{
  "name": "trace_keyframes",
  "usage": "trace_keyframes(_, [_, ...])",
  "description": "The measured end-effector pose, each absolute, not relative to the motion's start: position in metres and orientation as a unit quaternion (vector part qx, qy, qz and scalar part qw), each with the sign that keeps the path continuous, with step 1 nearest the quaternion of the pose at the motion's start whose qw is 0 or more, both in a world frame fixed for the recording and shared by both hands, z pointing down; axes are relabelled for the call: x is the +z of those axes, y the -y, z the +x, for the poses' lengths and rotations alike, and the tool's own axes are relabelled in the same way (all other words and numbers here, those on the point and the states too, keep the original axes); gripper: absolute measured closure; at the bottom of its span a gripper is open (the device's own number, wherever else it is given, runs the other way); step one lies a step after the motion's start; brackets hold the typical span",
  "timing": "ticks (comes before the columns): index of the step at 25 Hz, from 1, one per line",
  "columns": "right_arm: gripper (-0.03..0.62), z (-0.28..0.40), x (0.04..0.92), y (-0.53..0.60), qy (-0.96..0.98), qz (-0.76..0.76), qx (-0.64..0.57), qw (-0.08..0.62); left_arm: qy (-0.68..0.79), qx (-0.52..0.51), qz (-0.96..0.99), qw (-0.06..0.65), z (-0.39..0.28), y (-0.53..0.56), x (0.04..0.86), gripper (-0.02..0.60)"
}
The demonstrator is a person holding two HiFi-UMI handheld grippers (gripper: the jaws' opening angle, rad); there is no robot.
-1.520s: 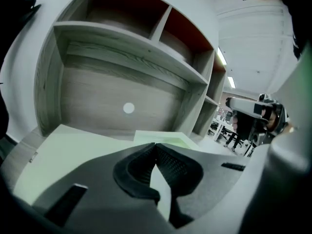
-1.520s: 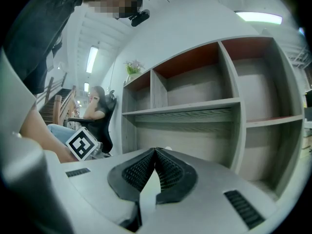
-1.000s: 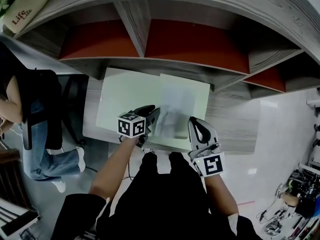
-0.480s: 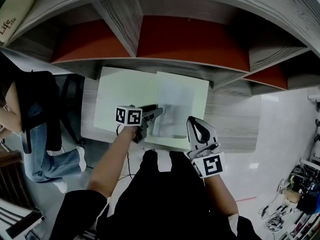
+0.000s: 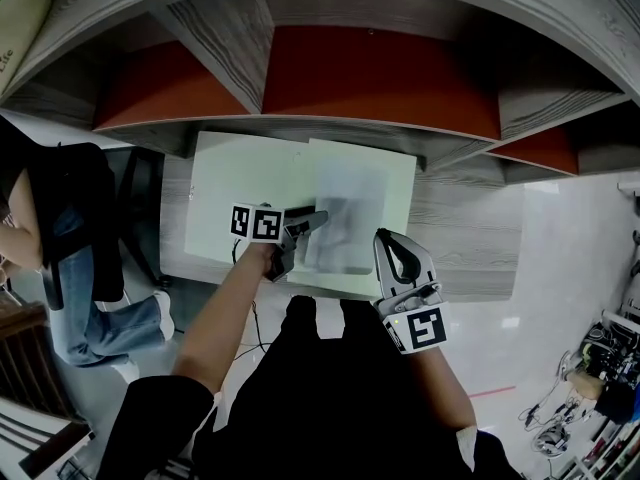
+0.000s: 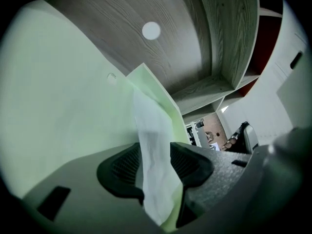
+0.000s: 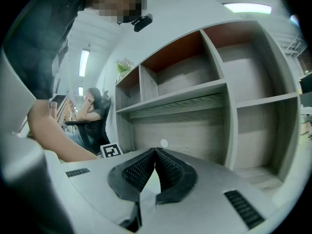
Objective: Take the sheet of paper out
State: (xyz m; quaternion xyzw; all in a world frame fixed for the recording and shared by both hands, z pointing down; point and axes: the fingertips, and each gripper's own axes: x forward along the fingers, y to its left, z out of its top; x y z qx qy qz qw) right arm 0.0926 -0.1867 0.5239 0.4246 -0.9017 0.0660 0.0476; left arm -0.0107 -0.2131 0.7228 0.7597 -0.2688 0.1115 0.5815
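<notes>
Desk [image 5: 462,230]; sheet [image 6: 148,128] between just-parted left jaws

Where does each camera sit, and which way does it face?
Head view: on the person's head, looking steeply down at desk and folder; both arms, left gripper, right gripper show.
Left gripper view: on the left gripper, along its fingers, which have just been opening, paper between them.
Right gripper view: on the right gripper, facing shelves; fingers shut on the folder.
Shared: head and left gripper views both show the paper.
</notes>
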Motion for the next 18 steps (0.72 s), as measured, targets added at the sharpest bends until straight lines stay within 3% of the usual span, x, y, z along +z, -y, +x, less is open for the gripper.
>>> trace_keyframes(14, [0.572,0.097,0.525,0.192,0.897,0.435,0.071,0.042,0.299,0.193,0.756,0.549,-0.013,0.214,0.738,0.563])
trace_keyframes(18, [0.572,0.098,0.525,0.192,0.896,0.435,0.072,0.043,0.313,0.206,0.749,0.547,-0.014,0.215,0.742,0.574])
